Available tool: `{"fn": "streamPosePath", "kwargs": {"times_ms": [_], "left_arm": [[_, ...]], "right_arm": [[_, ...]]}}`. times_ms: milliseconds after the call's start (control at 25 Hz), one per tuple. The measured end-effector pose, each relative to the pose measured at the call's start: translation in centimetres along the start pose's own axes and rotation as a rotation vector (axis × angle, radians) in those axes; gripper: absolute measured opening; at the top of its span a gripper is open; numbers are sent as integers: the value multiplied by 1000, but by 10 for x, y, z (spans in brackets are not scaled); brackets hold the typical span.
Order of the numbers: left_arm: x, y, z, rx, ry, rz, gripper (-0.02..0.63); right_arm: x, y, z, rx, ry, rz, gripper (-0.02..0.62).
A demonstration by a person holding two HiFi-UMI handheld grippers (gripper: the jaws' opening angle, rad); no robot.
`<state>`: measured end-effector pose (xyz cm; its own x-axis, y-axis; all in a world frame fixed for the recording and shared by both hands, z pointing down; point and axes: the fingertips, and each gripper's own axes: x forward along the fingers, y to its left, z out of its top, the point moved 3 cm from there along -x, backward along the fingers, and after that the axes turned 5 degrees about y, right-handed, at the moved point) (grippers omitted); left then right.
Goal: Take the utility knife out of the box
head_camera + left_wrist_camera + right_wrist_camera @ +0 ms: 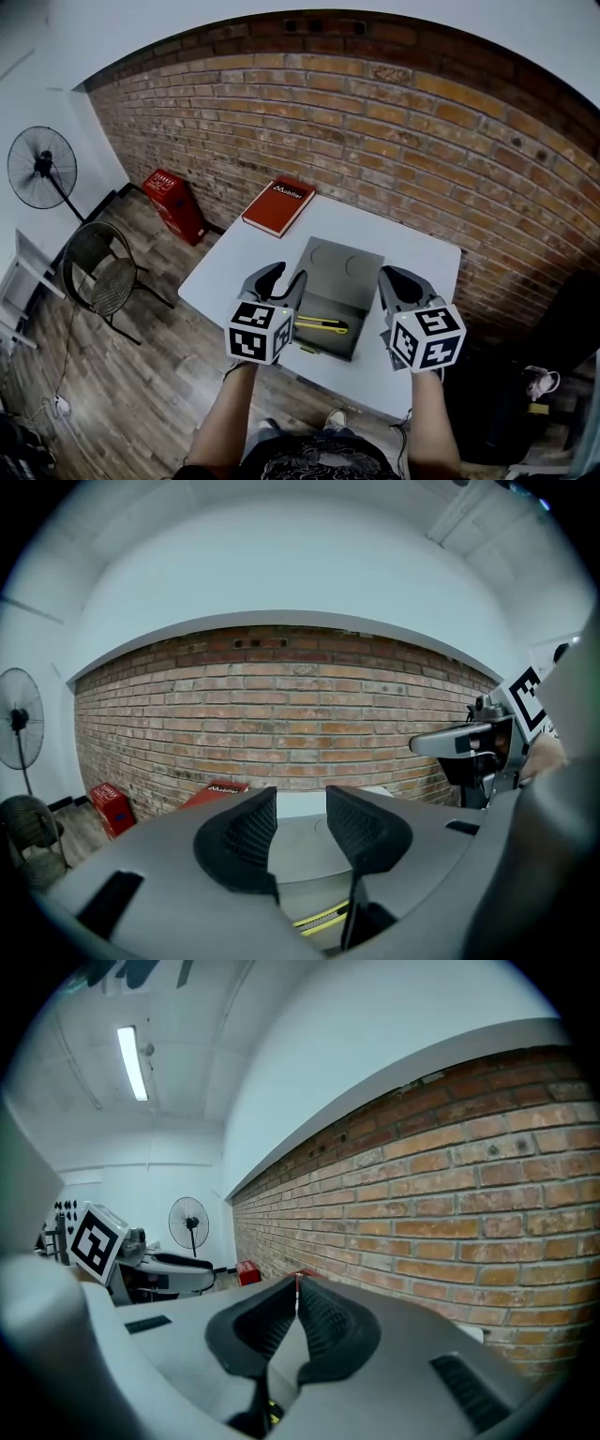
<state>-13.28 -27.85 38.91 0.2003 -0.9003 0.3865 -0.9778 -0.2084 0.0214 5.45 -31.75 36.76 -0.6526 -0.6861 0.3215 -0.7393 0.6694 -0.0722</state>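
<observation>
We find the box (359, 328) to be grey, shallow and open, standing on the white table (412, 258) near its front edge. Its lid (343, 267) is folded back to the far side, and its inner face shows two round marks. We note the utility knife (322, 325) inside the box. It is a slim tool, yellow with a black stripe, lying flat on the bottom, crosswise and towards the near side. From the left gripper view we see only part of it.
</observation>
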Motion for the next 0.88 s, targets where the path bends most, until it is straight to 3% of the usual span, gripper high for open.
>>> {"fn": "streamPosePath", "kwargs": {"times_ms": [200,520,880], "left_arm": [[14,12,2,32,-3,-59,170],[33,21,9,120,4,-227,170],[63,-4,-21,265,132,-466,170]], "right_arm": [[14,11,4,8,-10,-38,21],[24,27,8,45,-23,-153,21],[21,25,-1,85,-15,-260,21]]}}
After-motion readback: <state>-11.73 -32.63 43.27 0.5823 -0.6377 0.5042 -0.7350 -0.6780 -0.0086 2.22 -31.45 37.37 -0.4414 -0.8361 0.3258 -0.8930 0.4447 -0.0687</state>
